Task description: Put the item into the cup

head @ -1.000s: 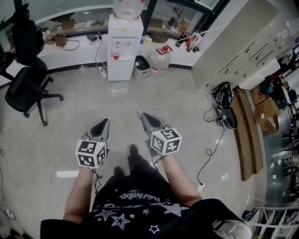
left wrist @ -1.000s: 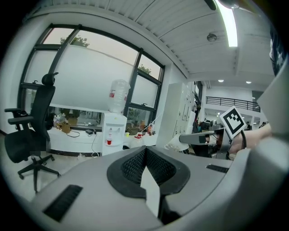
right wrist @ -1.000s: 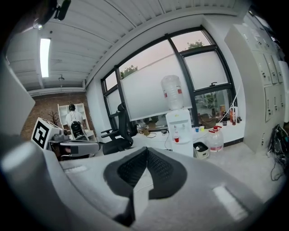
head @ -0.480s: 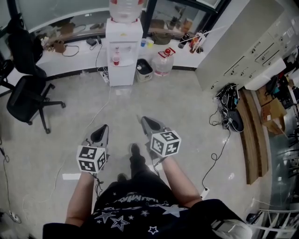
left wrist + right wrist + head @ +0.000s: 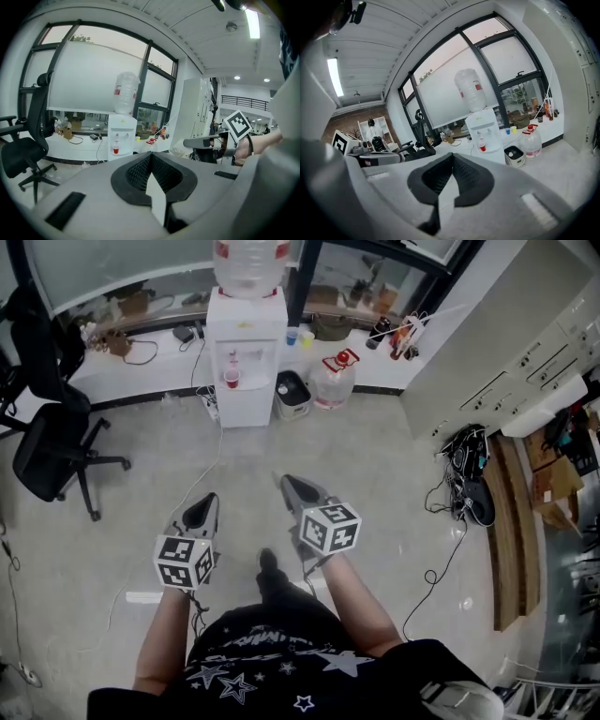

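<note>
sitting in the tap recess of the white water dispenser point(image 5: 246, 362), the small red plastic cup point(image 5: 231, 379) is well apart from both grey tongs; the left tongs point(image 5: 208, 500) and right tongs point(image 5: 288, 482) are pressed closed, empty, above the pale floor point(image 5: 394, 484).

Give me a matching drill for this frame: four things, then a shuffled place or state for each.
Things:
1. office chair
2. red cup
3. left gripper
4. jug with red cap

Place or state:
A. under the taps of the water dispenser
B. shut, nothing held
C. on the floor, right of the dispenser
D. on the floor, far left of the head view

Pairs: 1-D, 2-A, 3-B, 4-C
</note>
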`<act>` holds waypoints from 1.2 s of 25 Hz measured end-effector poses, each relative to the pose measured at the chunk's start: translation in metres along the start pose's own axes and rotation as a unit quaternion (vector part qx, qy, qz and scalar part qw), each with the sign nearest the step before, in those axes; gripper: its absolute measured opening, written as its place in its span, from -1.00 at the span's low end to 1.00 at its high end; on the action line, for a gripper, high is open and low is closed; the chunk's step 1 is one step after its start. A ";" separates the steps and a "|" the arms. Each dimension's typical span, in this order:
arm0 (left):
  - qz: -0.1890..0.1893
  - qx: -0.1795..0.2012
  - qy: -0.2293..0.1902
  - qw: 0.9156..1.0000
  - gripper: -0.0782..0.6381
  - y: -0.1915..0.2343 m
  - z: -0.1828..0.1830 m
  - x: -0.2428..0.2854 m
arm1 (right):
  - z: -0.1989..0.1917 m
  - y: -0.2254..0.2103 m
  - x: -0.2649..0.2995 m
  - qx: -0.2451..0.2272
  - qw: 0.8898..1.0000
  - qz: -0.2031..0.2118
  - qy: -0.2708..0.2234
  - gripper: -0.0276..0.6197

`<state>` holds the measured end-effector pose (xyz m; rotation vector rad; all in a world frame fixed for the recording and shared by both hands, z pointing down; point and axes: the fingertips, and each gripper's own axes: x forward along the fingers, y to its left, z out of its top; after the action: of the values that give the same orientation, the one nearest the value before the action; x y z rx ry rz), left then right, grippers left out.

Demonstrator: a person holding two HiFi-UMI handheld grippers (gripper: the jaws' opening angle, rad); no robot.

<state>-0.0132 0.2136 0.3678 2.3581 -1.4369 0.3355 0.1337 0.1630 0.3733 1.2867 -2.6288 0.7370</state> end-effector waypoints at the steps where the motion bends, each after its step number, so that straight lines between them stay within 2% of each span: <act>1: 0.002 -0.002 -0.001 1.000 -0.76 0.001 0.004 0.008 | 0.005 -0.006 0.006 -0.001 1.000 0.004 0.001 -0.91; 6: 0.016 -0.007 -0.003 1.000 -0.76 0.007 0.021 0.041 | 0.029 -0.034 0.027 -0.012 1.000 0.002 -0.003 -0.91; 9: 0.028 -0.013 0.000 1.000 -0.76 0.013 0.028 0.057 | 0.040 -0.043 0.036 -0.011 1.000 0.018 -0.006 -0.91; 19: 0.039 0.004 -0.004 0.999 -0.76 -0.002 0.047 0.104 | 0.046 -0.077 0.047 -0.010 0.999 0.046 0.010 -0.91; 30: 0.036 -0.008 0.003 0.999 -0.76 0.010 0.048 0.131 | 0.047 -0.099 0.059 -0.004 0.999 0.035 0.017 -0.91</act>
<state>0.0385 0.0832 0.3756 2.2952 -1.5186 0.3480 0.1777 0.0473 0.3871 1.1746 -2.6590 0.7508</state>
